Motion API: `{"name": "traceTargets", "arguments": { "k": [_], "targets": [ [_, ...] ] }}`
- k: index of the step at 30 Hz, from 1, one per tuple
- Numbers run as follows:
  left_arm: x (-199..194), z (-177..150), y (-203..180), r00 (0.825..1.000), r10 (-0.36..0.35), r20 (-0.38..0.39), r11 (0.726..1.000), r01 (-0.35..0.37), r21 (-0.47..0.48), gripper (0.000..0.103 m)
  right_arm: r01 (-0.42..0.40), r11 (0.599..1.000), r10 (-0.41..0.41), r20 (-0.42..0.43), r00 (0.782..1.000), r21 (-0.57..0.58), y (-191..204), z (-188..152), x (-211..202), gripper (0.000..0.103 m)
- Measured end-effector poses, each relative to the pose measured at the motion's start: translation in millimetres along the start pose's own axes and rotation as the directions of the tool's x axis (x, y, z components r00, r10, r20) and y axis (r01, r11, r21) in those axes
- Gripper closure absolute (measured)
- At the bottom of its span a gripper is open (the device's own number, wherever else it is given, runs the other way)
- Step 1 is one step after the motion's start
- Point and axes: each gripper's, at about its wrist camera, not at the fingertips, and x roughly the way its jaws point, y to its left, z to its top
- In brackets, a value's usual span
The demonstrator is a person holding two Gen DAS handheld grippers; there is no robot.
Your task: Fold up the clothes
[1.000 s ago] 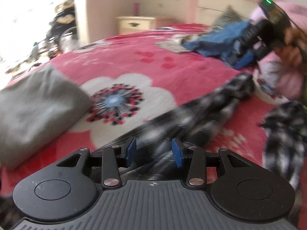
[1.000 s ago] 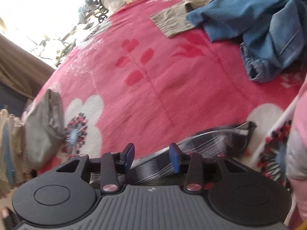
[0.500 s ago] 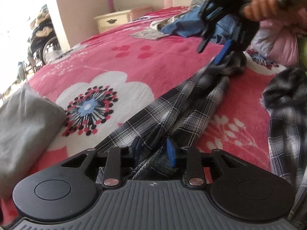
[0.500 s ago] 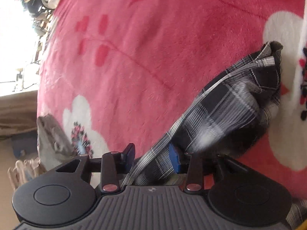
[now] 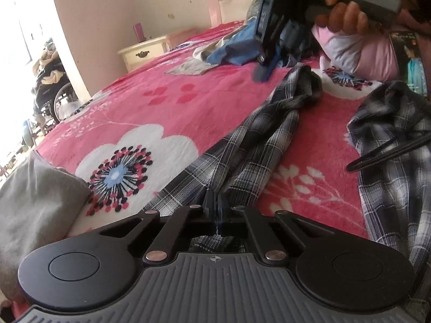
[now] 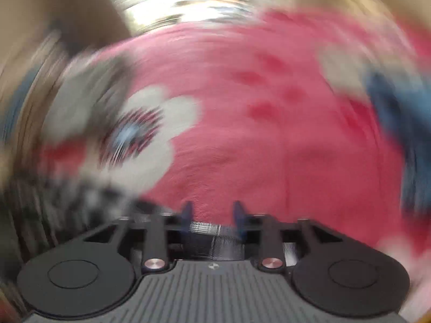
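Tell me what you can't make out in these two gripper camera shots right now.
- Right wrist view: motion blur smears the bed cover; whether the right gripper holds cloth is unclear.
- Left wrist view: the left gripper body hides the plaid shirt's pinched edge.
- Left wrist view: the grey garment is cut off by the frame edge.

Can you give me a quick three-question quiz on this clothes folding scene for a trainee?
1. True or false: the left gripper is shut on the plaid shirt.
2. What lies left of the shirt near the bed's edge? A) folded grey garment B) towel C) pillow
3. Fill in: the right gripper has its jaws ____.

Key: 1 true. 2 A. 3 open, apart above the pink blanket; that view is blurred.
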Motion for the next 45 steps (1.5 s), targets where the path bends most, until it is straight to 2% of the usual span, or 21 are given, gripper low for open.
{"name": "traceTargets", "arguments": {
  "k": [1, 3, 4, 7, 9, 13, 19, 21, 25, 27, 30, 35, 38, 40, 43, 45],
  "targets": [
    [0.9, 0.3, 0.2, 1.000, 0.004, -0.003, 1.000, -0.004, 0.005, 0.103, -0.004, 0.996, 0.002, -0.016, 1.000, -0.093, 4.9, 0.7, 5.6, 0.061],
    [1.9, 1.9, 2.4, 1.000, 0.009, -0.006, 1.000, -0.009, 0.004, 0.102, -0.017, 0.962, 0.003, -0.049, 0.999, -0.274, 14.5, 2.1, 16.9, 0.061],
    [2.0, 2.4, 4.0, 1.000, 0.011, -0.007, 1.000, -0.011, 0.001, 0.101, -0.049, 0.954, 0.022, -0.093, 0.995, -0.297, 13.0, 3.7, 24.6, 0.061],
    [4.0, 3.5, 7.6, 1.000, 0.017, -0.016, 1.000, -0.017, 0.000, 0.101, -0.123, 0.936, 0.070, -0.169, 0.983, -0.329, 6.2, 11.2, 41.7, 0.061],
    [7.1, 3.7, 9.0, 0.999, 0.018, -0.027, 1.000, -0.018, 0.006, 0.100, -0.142, 0.924, 0.074, -0.197, 0.978, -0.356, 6.0, 13.5, 50.0, 0.061],
    [13.1, 2.3, 12.6, 0.999, 0.011, -0.049, 1.000, -0.010, 0.005, 0.097, -0.235, 0.904, 0.138, -0.276, 0.951, -0.358, 4.7, 12.0, 59.6, 0.062],
    [21.4, -3.8, 18.9, 0.998, -0.005, -0.064, 1.000, 0.004, -0.014, 0.094, -0.245, 0.876, 0.126, -0.293, 0.948, -0.416, 12.6, 2.0, 52.4, 0.067],
    [23.9, -4.1, 20.8, 0.998, -0.011, -0.065, 1.000, 0.010, -0.016, 0.092, -0.233, 0.863, 0.109, -0.286, 0.952, -0.448, 17.9, -2.3, 52.5, 0.074],
    [27.6, -4.7, 22.3, 0.998, -0.016, -0.059, 1.000, 0.016, -0.009, 0.090, -0.180, 0.839, 0.066, -0.232, 0.970, -0.513, 31.1, -8.9, 49.4, 0.091],
    [27.5, -4.6, 21.5, 0.999, -0.011, -0.054, 1.000, 0.010, -0.012, 0.090, -0.157, 0.854, 0.066, -0.196, 0.978, -0.495, 31.3, -6.9, 40.6, 0.096],
    [21.8, -2.5, 21.1, 0.999, 0.006, -0.042, 1.000, -0.007, -0.017, 0.099, -0.104, 0.875, 0.053, -0.121, 0.991, -0.472, 29.0, -4.5, 24.5, 0.097],
    [15.0, 6.2, 26.2, 0.999, 0.042, -0.021, 0.999, -0.043, -0.024, 0.100, 0.000, 0.889, 0.000, 0.000, 1.000, -0.458, 31.0, -1.3, 5.2, 0.098],
    [11.4, 11.9, 29.8, 0.998, 0.065, -0.010, 0.997, -0.065, -0.029, 0.101, 0.102, 0.880, -0.071, 0.084, 0.994, -0.465, 34.4, 3.5, 6.0, 0.098],
    [15.2, 15.6, 34.1, 0.996, 0.089, -0.012, 0.996, -0.090, -0.029, 0.101, 0.174, 0.878, -0.125, 0.138, 0.983, -0.446, 33.0, 11.6, 12.6, 0.098],
    [36.0, 20.6, 48.0, 0.986, 0.162, -0.037, 0.985, -0.163, -0.049, 0.101, 0.270, 0.864, -0.199, 0.206, 0.958, -0.424, 31.7, 23.4, 30.2, 0.098],
    [48.4, 22.6, 55.0, 0.980, 0.195, -0.050, 0.978, -0.198, -0.060, 0.101, 0.302, 0.853, -0.225, 0.222, 0.949, -0.425, 31.6, 29.9, 42.7, 0.098]
  ]
}}
